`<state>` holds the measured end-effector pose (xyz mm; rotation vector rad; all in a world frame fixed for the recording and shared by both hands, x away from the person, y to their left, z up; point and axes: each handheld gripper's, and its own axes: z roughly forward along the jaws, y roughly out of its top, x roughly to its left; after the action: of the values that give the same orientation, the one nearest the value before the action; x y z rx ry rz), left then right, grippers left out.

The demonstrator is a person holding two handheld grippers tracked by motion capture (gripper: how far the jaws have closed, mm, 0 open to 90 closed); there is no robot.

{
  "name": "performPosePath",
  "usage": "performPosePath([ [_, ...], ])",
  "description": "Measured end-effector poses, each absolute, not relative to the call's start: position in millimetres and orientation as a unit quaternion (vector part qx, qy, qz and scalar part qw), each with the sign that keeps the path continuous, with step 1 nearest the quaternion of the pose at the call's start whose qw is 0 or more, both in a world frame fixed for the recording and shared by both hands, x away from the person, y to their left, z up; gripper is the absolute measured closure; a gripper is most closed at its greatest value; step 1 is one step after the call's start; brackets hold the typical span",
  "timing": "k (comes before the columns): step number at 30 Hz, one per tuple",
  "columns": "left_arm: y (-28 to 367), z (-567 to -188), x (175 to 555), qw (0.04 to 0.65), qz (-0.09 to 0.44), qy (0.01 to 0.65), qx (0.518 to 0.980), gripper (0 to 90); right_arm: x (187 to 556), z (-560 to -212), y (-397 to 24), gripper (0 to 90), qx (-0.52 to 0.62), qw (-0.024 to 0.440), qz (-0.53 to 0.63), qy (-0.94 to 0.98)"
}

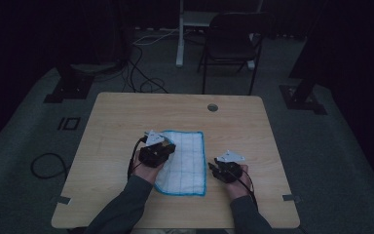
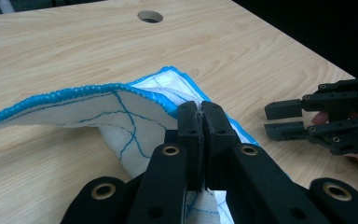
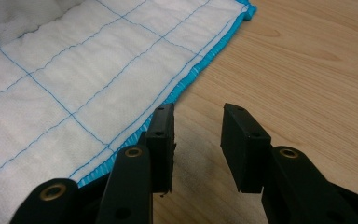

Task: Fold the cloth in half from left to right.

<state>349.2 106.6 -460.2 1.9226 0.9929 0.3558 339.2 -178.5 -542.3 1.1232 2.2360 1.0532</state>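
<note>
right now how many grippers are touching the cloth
1. The left gripper is shut on the cloth, lifting its blue-edged side. The right gripper stands open over bare table just beside the cloth's edge, not touching it.

The high view is dim and grainy, its room nearly black; both gripper views are evenly lit, sharp, without glare.

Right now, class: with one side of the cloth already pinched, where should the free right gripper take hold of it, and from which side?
Judging by the pose, the right gripper should take the blue hem of the cloth, coming in level from the bare table. That edge lies flat and straight just ahead of its open jaws. The left gripper already pinches the other, lifted side.
</note>
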Motion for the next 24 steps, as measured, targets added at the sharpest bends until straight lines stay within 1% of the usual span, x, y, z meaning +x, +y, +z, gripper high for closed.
performPosePath([
  [11, 90.4, -464.5, 353.4, 0.45, 0.14, 0.393, 0.79, 88.1, 339.2, -542.2, -179.0, 65.0, 0.404, 0.212, 0.379, 0.805],
  [24, 81.4, -470.1, 356.0, 0.444, 0.134, 0.388, 0.796, 88.0, 338.8, -542.4, -178.7, 65.1, 0.403, 0.213, 0.377, 0.806],
])
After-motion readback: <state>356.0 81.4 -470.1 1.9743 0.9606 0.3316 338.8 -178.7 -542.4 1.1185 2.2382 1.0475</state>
